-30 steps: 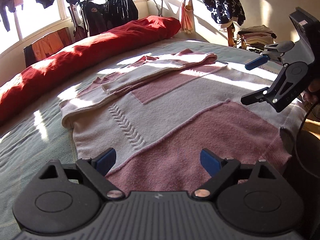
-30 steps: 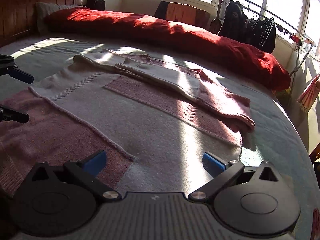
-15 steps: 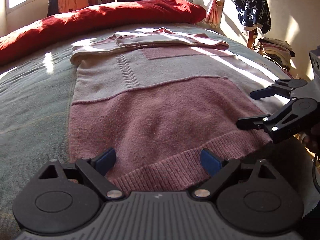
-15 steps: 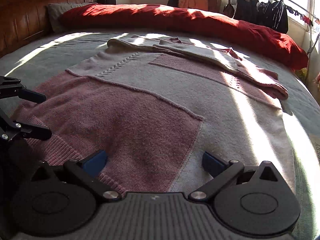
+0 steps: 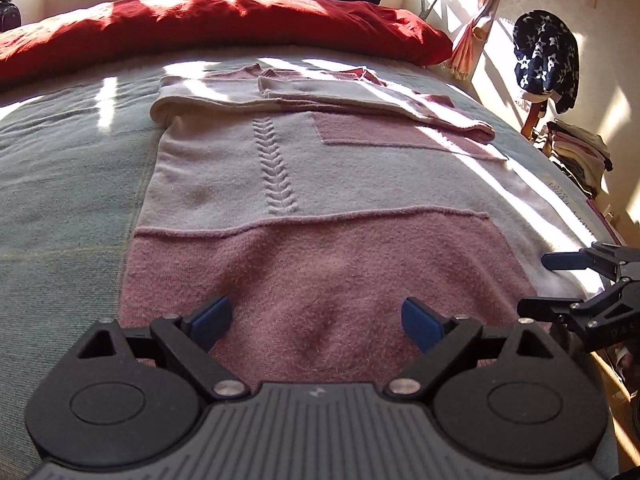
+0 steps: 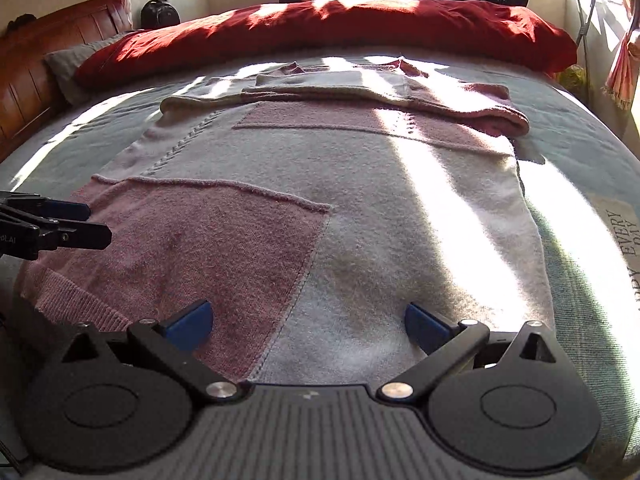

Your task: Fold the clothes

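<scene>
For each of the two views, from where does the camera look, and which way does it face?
Left wrist: sits on the left gripper, low over the sweater hem, facing the red duvet; the right gripper shows at right.
Right wrist: sits on the right gripper, facing likewise; the left gripper shows at left.
Shared: sweater, duvet, bed.

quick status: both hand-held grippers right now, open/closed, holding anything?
Left hand-held gripper: open, holding nothing, low over the sweater hem.
Right hand-held gripper: open, holding nothing, low over the sweater's hem.
</scene>
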Tool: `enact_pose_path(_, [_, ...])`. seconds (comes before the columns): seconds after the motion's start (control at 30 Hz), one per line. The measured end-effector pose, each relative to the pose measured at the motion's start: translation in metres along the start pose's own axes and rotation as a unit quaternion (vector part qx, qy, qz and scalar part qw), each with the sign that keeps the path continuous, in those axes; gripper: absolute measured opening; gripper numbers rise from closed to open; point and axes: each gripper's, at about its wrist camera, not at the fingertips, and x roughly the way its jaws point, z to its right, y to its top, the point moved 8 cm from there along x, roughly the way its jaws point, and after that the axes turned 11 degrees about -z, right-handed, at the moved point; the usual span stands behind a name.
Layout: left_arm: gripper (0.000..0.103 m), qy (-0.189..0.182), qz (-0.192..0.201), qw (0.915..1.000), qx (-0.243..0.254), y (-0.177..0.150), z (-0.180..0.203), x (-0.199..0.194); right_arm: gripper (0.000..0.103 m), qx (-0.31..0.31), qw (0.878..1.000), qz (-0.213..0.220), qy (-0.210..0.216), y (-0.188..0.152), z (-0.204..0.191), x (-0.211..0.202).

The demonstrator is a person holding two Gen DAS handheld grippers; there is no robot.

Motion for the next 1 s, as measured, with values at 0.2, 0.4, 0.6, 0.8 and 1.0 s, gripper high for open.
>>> enact_pose_path(0.2, [0.093, 0.014, 0.004, 0.9998, 0.014, -0.018, 0.000, -0.020, 0.103, -0.022, 1.000, 0.002, -0.002, -0.018, 0.007, -0.021])
enact_pose_path(0.4, [0.093, 0.005, 0.021, 0.9993, 0.030, 0.000, 0.017, -0.020, 0.103, 0.029, 0.999, 0.035, 0.019, -0.009, 0.033, -0.040])
enact_pose_path(0.6, [0.093, -0.012, -0.004, 0.9996, 0.026, -0.001, 0.035, 0.003, 0.103, 0.082, 0.996, 0.026, 0.020, -0.016, 0.062, -0.025])
enact_pose_path(0.8, [0.093, -0.011, 0.009, 0.9998, 0.013, 0.003, 0.032, -0.005, 0.103, 0.076, 0.996, 0.050, 0.026, 0.000, 0.060, -0.039])
enact_pose_path(1.0, [0.095, -0.005, -0.009, 0.9998, -0.016, 0.008, 0.024, 0.009, 0.103, 0.060, 0.998, 0.021, 0.021, 0.022, 0.051, -0.004])
